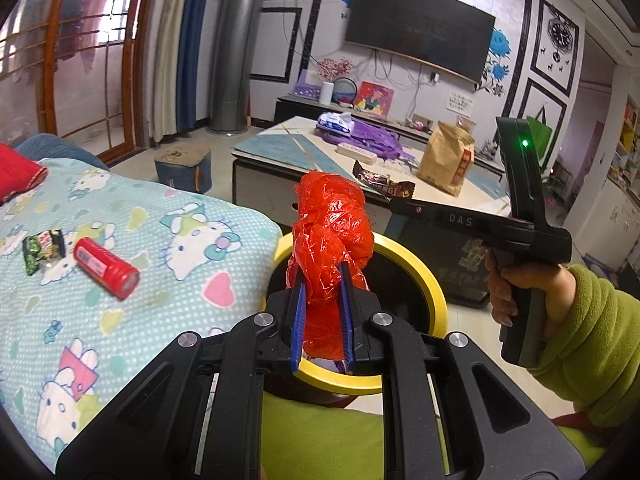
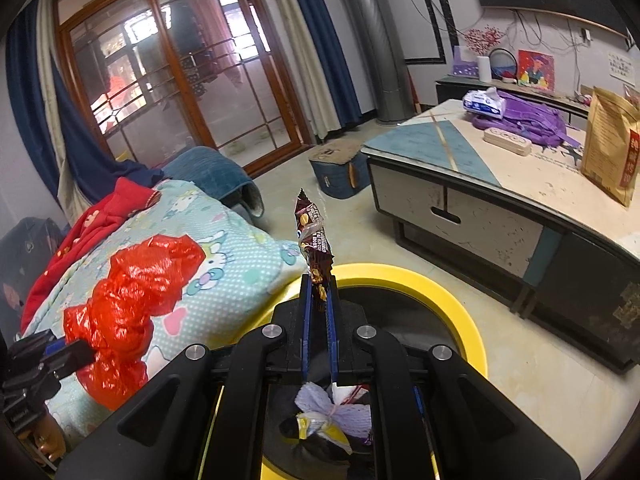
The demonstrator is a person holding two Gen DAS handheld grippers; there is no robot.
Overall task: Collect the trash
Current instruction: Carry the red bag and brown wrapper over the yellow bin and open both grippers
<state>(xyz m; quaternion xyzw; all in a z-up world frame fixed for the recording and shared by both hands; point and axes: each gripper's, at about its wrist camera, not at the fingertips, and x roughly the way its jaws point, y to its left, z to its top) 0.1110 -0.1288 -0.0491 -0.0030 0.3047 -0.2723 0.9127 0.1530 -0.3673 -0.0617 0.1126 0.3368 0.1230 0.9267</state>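
Currently the left gripper [image 1: 323, 276] is clamped on a crumpled red plastic bag [image 1: 330, 232], glossy and translucent, bunched into a lumpy wad that sticks up above the fingers. It hangs over the near rim of a black bin with a yellow rim [image 1: 434, 280]. The right gripper [image 2: 319, 296] is closed narrowly on a brown snack wrapper [image 2: 314, 236], printed with nuts and standing upright, above the same bin [image 2: 460, 308]. Inside lie a lilac paper wad [image 2: 344, 410] and other scraps. On the cartoon-print blanket [image 1: 160, 308] rest a red cylinder [image 1: 106, 266] and a green packet [image 1: 42, 250], just beside each other.
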